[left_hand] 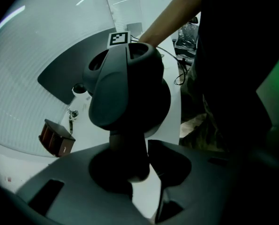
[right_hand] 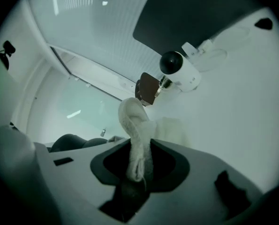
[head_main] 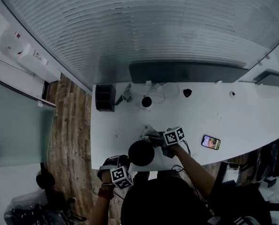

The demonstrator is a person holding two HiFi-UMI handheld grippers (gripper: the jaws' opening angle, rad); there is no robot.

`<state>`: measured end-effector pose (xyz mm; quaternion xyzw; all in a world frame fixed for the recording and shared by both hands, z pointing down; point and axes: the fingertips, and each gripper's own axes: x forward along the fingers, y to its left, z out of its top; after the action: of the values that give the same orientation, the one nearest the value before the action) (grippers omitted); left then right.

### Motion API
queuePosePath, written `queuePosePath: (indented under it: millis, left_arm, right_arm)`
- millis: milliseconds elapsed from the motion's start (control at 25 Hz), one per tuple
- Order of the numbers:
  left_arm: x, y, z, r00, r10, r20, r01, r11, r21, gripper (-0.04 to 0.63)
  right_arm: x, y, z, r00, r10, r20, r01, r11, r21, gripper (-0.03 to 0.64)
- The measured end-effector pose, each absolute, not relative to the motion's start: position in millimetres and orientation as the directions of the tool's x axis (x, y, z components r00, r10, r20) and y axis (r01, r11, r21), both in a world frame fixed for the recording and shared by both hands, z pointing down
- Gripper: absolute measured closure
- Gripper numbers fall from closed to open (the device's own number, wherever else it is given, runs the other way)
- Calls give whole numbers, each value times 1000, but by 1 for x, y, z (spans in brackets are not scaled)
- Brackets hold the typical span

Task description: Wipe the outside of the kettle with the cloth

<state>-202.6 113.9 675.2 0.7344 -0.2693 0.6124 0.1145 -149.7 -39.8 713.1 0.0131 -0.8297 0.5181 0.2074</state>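
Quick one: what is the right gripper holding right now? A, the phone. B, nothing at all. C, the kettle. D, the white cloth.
D: the right gripper view shows the white cloth pinched between the jaws of the right gripper, while the kettle is held by its handle in the left gripper.

head view: above, steeply down on table (head_main: 252,121) | gripper views: close-in — all share box (head_main: 105,97) (brown)
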Motion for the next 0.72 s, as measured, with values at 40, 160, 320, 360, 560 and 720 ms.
queuePosePath:
  millis: [40, 160, 320, 360, 560, 720]
  left_arm:
    - [-203, 113, 676, 84, -268, 960, -564, -807, -176, 486]
    - [-206, 108, 676, 39, -306, 951, -639, -739, -211, 486]
    - [-206, 108, 676, 21, -310, 950, -665, -714, -219, 486]
    - [-207, 109, 677, 16, -306, 952, -665, -715, -218, 486]
    - [-208, 106, 675, 5, -312, 950, -662, -713, -230, 485]
    - [-210, 102, 676, 5, -323, 946, -650, -720, -243, 485]
  right_arm:
    - [-150, -39, 718, -914, 206, 350, -234, 439, -868, 517]
    - [-144, -37, 738, -869, 272, 414, -264, 453, -851, 517]
    - [-126, -35, 750, -806, 332, 491, -250, 562, -789, 517]
    - [-125, -44, 736, -832, 305, 464, -226, 577, -785, 517]
    - [-150, -76, 605, -972, 211, 102, 46, 597, -801, 517]
    - [-176, -25, 602, -877, 394, 274, 160, 779, -607, 517]
